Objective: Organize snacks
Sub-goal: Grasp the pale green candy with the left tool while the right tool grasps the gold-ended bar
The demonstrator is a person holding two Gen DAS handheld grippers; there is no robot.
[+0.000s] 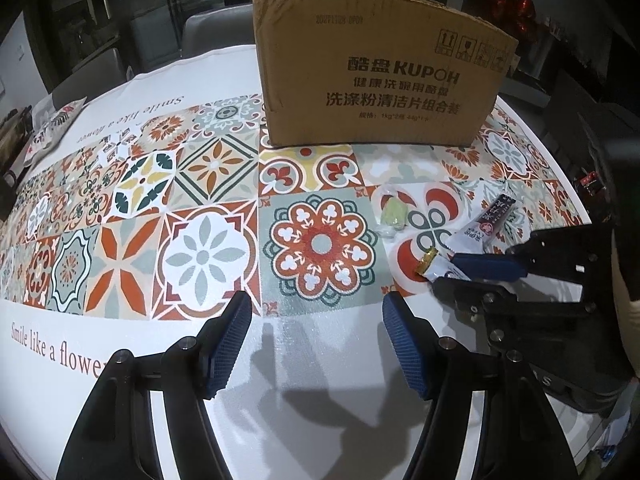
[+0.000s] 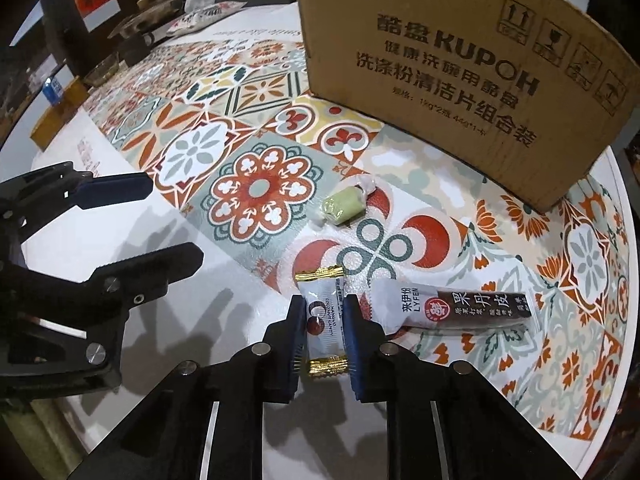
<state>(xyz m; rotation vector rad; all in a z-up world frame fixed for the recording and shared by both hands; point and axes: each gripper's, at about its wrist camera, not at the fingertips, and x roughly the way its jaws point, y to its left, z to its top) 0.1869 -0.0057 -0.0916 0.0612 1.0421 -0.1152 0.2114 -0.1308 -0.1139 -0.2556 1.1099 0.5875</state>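
Note:
A brown cardboard box (image 1: 372, 76) stands at the back of the patterned tablecloth; it also shows in the right wrist view (image 2: 460, 52). My right gripper (image 2: 323, 312) is shut on a small white snack packet with gold ends (image 2: 322, 320), low on the table; both show in the left wrist view, the gripper (image 1: 460, 268) and the packet (image 1: 436, 266). A long dark fruit-leather packet (image 2: 460, 308) lies right of it. A green wrapped candy (image 2: 344, 208) lies further back. My left gripper (image 1: 316, 312) is open and empty over the white cloth.
The table's right edge (image 2: 624, 240) curves close to the snacks. A patterned cushion (image 1: 52, 128) lies at the far left of the table. Dishes and a blue can (image 2: 52, 90) sit beyond the left edge. Chairs stand behind the box.

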